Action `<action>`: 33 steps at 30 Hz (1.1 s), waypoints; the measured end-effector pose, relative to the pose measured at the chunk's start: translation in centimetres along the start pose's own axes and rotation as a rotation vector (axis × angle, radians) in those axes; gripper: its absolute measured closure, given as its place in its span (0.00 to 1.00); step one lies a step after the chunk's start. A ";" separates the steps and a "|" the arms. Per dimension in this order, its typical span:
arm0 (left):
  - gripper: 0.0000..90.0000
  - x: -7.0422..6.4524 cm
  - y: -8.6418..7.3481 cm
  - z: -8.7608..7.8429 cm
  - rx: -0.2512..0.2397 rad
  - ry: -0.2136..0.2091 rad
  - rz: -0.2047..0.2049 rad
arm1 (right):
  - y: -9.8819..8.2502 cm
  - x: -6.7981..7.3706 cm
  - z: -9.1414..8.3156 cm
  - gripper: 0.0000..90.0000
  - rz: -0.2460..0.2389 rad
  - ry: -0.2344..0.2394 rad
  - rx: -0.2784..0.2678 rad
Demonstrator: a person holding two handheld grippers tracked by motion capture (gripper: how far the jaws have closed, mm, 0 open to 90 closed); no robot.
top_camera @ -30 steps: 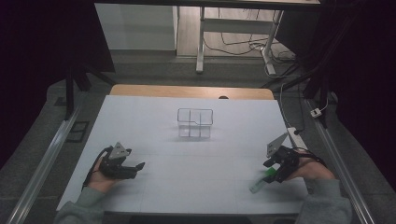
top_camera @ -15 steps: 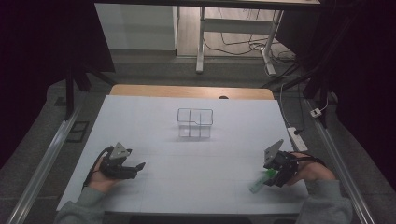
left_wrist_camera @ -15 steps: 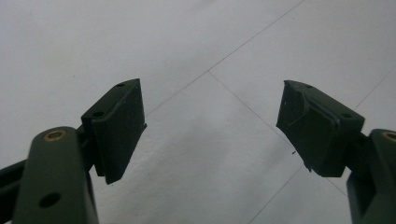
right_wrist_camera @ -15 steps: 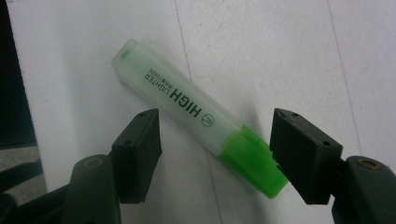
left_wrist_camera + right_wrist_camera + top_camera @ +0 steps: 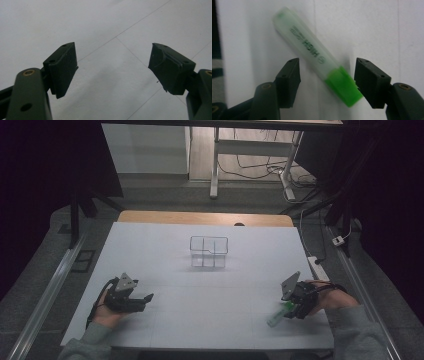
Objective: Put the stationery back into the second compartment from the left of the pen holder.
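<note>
Right gripper (image 5: 327,82) partly open, jaws just closing around the green highlighter (image 5: 317,75), lying flat on the white surface (image 5: 210,295) near its front right edge; no firm pinch yet, one pad perhaps touching the cap. Best squared across the slanted barrel before squeezing. Left gripper (image 5: 112,67) wide open, holding nothing. Farther off, a clear wire-frame box (image 5: 208,251) mid-surface, well apart; nothing blocking.

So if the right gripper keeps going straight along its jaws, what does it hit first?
The green highlighter, lying between the right gripper's open jaws, which have just been closing. Beneath it is the white table.
</note>
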State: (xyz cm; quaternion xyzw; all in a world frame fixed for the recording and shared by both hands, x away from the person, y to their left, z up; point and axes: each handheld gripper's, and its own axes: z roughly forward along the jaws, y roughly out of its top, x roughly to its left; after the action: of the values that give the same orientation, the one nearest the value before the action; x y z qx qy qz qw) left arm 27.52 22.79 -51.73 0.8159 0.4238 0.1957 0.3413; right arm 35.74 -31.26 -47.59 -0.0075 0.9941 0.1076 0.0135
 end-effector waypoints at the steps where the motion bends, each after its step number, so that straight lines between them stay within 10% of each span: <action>1: 0.25 0.0 0.0 -0.1 0.000 0.003 -0.002 | 0.1 -0.1 0.1 0.44 -0.009 -0.005 0.003; 9: 0.25 -0.2 -0.1 -0.1 0.004 0.009 -0.004 | 0.7 -0.4 1.2 0.55 -0.067 0.054 0.088; 20: 0.25 0.0 -0.1 -0.1 0.004 0.001 -0.003 | 0.6 -0.2 1.0 0.74 -0.146 0.031 0.070; 33: 0.24 0.1 0.0 0.4 0.004 -0.022 0.003 | 2.2 -0.8 0.0 0.74 0.002 -0.081 -0.149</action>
State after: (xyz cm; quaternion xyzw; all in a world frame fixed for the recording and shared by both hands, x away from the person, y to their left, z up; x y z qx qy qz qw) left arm 27.80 22.69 -51.95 0.8191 0.4193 0.1864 0.3442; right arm 36.49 -29.10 -47.09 -0.0033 0.9819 0.1816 0.0531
